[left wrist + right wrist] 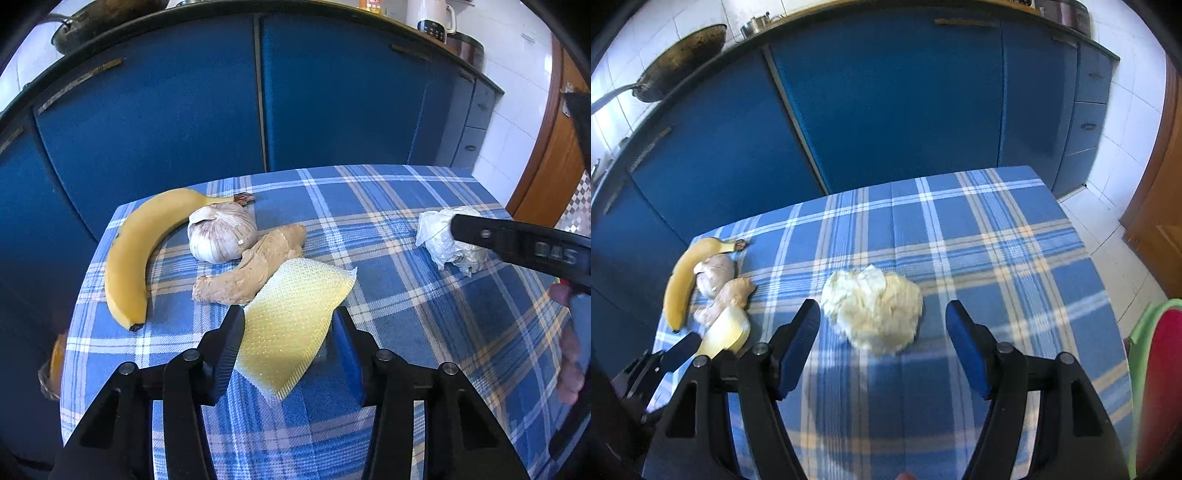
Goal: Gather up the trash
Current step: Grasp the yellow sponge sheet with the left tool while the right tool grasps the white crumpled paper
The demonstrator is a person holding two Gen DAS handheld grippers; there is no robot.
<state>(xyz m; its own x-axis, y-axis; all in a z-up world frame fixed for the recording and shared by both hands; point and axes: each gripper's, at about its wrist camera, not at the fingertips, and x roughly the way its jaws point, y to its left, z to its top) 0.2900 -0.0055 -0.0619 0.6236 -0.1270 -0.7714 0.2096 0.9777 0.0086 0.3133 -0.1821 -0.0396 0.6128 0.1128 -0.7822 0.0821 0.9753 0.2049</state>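
Straddling the yellow bubble wrap piece (291, 332), left gripper (288, 347) has its jaws partly spread either side of it just beside the ginger (255, 262); can't tell if the pads press yet. Right gripper (882, 343) stands spread wide, empty, short of the crumpled tissue (875, 314), well right of the ginger, probably lining up a grab. No bin or container visible.

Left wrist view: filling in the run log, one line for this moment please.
left tongs: straddling yellow bubble wrap | right tongs: open before crumpled tissue | banana, garlic, ginger: untouched
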